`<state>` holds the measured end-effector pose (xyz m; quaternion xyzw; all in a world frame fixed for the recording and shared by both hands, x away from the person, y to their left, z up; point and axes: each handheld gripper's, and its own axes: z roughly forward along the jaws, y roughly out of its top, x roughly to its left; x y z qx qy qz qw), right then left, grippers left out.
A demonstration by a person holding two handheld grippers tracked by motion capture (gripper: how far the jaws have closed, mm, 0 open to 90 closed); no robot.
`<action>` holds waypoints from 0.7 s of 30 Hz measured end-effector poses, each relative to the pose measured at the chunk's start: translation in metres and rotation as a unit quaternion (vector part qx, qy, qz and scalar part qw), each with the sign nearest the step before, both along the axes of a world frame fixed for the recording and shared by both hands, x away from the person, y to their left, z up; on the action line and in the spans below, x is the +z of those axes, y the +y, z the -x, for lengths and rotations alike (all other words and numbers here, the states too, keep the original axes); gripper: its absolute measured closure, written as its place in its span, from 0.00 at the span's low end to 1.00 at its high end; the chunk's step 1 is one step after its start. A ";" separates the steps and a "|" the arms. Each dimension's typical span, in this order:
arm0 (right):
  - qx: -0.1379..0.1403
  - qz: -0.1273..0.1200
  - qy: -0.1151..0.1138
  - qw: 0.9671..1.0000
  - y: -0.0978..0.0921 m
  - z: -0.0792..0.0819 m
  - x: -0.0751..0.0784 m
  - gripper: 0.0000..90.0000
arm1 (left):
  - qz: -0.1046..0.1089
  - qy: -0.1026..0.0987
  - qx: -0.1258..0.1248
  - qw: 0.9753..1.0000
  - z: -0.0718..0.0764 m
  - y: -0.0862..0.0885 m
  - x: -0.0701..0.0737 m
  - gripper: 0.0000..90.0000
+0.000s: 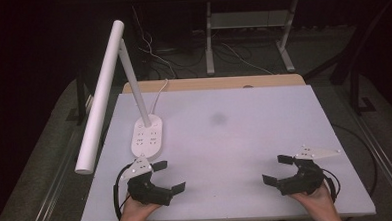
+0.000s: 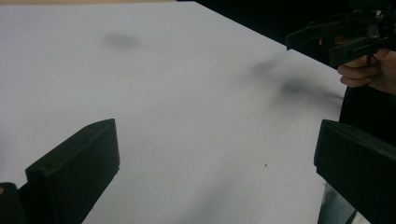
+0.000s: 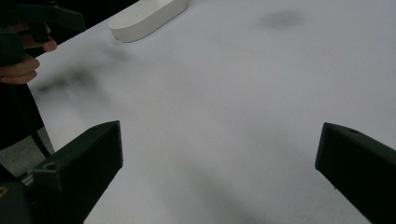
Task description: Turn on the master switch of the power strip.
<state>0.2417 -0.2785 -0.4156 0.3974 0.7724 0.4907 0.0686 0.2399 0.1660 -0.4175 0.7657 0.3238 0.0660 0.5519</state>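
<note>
One white tabletop [image 1: 235,139], centre frame; dark floor with cables beyond. White desk lamp [image 1: 147,135] upper left. Left gripper [image 1: 168,178] lower left, right gripper [image 1: 276,169] lower right: jaws spread wide, holding nothing.

Only the lamp [image 1: 147,135] blocks the table's [image 1: 245,138] left.

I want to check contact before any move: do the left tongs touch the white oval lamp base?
No, in the high view the left tongs stand open, a strip of white table between them and the white oval lamp base.
</note>
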 end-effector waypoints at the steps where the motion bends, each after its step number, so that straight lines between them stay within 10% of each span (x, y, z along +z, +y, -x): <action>1: 0.001 0.001 0.000 1.000 0.000 0.000 0.000 0.00 | 0.000 0.001 0.001 1.000 0.000 0.001 0.000 0.00; 21: 0.010 0.002 0.006 1.000 0.002 0.001 -0.001 0.00 | -0.004 0.013 -0.003 1.000 -0.001 0.002 0.001 0.00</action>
